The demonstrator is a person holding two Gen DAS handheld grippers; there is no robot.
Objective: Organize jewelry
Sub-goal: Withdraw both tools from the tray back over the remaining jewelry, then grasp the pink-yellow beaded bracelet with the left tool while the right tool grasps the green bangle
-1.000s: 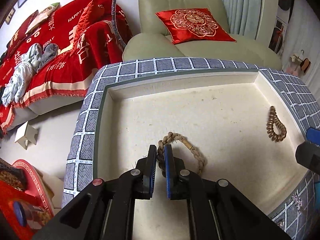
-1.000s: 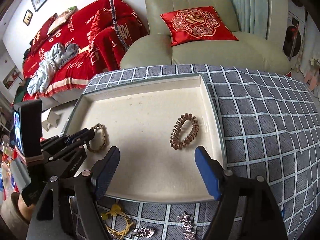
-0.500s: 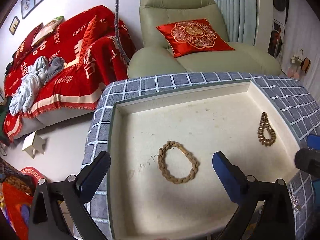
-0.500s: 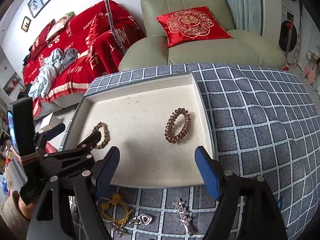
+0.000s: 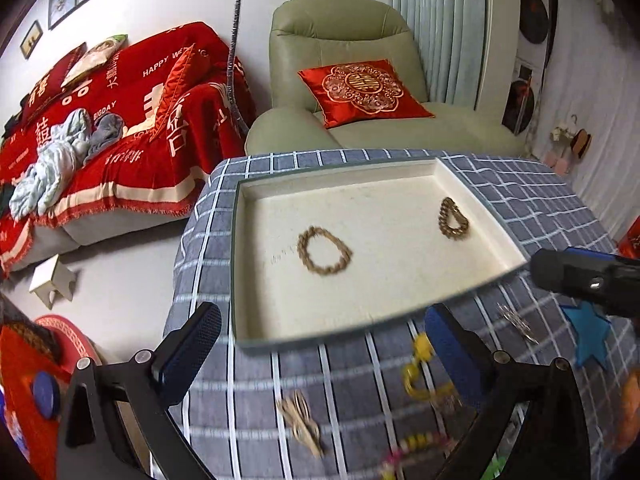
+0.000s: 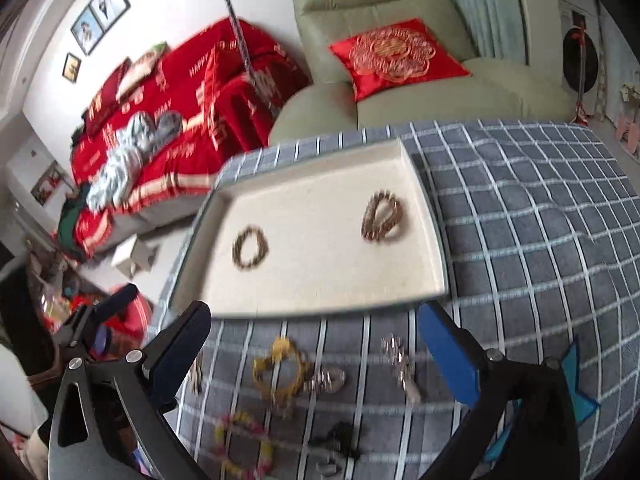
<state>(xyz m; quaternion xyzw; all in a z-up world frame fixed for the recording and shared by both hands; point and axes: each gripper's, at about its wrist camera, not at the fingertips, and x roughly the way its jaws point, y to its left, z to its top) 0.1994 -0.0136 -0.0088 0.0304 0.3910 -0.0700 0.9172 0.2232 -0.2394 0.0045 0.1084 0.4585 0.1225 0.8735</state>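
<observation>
- left tool (image 5: 320, 354) has its blue pads spread wide with nothing between them, hanging over the tabletop's near edge.
- to do this well, pick one loose piece, such as the yellow bracelet (image 6: 280, 368), drop straight over it and pinch one strand only.
- right tool (image 6: 316, 344) is opening, nothing between its pads.
- braided bracelet (image 5: 324, 251) lies mid-left in the tray (image 5: 236, 248), coiled band (image 5: 453, 219) by its right wall.
- grey checked cloth covers the tabletop; red sofa left, green armchair behind.
</observation>
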